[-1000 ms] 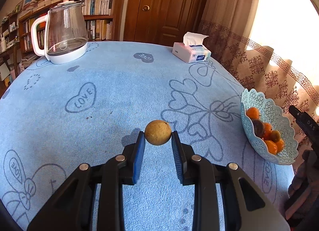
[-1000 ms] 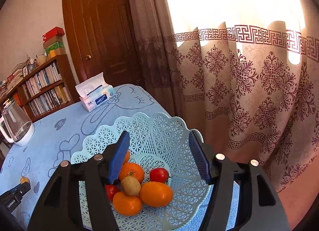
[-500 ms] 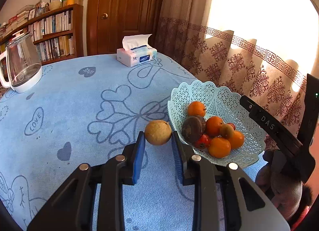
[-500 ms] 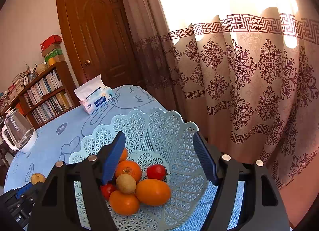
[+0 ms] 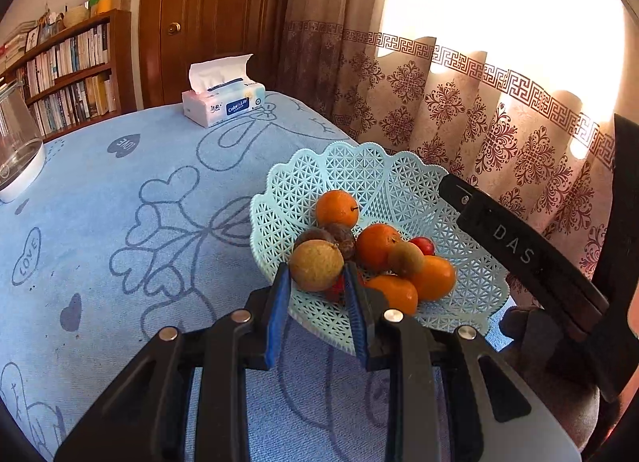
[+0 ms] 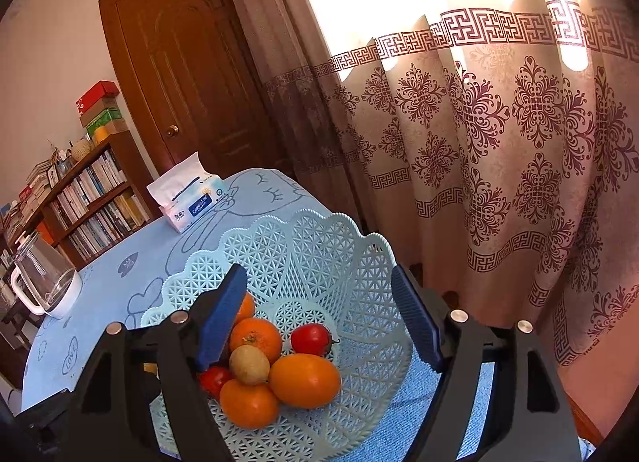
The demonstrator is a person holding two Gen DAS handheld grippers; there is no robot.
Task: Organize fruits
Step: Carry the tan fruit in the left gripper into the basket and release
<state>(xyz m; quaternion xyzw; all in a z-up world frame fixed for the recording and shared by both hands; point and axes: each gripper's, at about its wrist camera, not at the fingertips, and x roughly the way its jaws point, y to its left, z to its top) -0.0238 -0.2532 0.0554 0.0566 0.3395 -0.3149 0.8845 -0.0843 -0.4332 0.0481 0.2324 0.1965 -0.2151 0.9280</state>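
Harsh blown-out backlight through the curtain point(image 6: 499, 142), strong fisheye bending, dark vignetted corners.

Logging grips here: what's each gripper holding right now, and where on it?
Left gripper pinches the round tan fruit by its sides; right gripper holds nothing.

Home living or dining room: round table under blue cloth point(image 5: 120, 190); beyond it, panelled wooden door point(image 6: 191, 74), bookshelf point(image 5: 68, 74) (crammed with books), patterned curtains point(image 6: 499, 166), tissue pack point(image 5: 223, 102) at table's far edge.
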